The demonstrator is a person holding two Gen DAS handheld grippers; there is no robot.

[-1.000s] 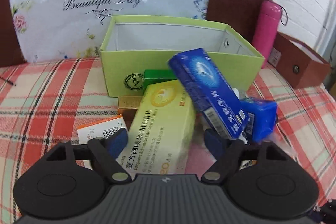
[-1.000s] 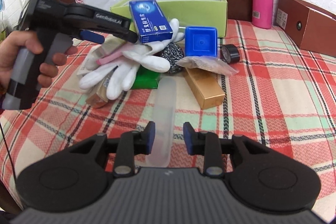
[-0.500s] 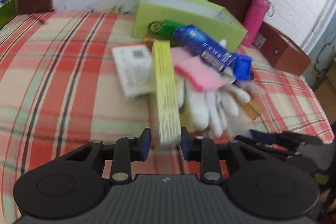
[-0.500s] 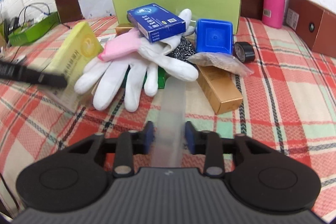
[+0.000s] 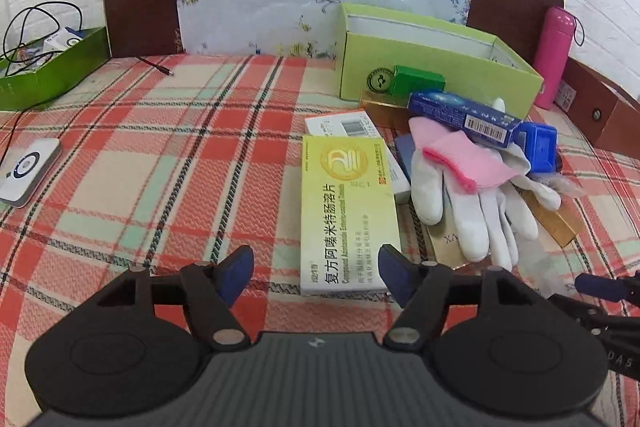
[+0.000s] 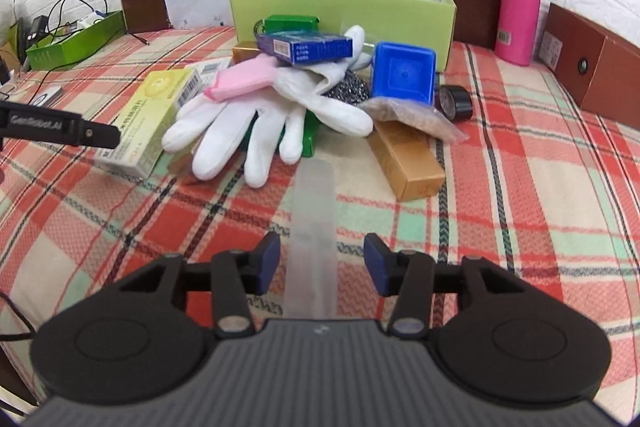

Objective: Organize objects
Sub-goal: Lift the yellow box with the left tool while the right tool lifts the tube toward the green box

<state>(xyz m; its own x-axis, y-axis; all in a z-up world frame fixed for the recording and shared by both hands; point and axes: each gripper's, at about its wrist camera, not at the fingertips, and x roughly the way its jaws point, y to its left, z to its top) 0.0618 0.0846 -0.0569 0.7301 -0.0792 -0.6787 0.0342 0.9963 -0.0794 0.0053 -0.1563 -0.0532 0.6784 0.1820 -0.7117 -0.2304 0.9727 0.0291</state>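
A yellow medicine box point(image 5: 348, 211) lies flat on the checked cloth point(image 5: 160, 167), left of the pile. Its near end sits between the jaws of my left gripper point(image 5: 316, 269), which are opening wide and do not press on it. My right gripper point(image 6: 322, 261) is also opening, with a translucent plastic strip point(image 6: 314, 211) lying loose on the cloth between its fingers, clear of both pads. The pile holds white gloves point(image 6: 240, 123), a pink piece point(image 6: 244, 79), a dark blue box point(image 6: 308, 47), a blue square tub point(image 6: 402, 73) and a gold box point(image 6: 408, 159).
An open light-green box point(image 6: 344, 9) stands behind the pile, with a pink bottle point(image 6: 520, 3) and a brown box point(image 6: 592, 63) to its right. A green tray point(image 5: 44, 71) with cables and a white device point(image 5: 28, 171) lie at the left. A black tape roll point(image 6: 456, 101) sits beside the tub.
The left gripper carried the yellow box out of the pile to the left, laid it flat and let go. The right gripper's jaws, close around the translucent strip before, have spread apart.
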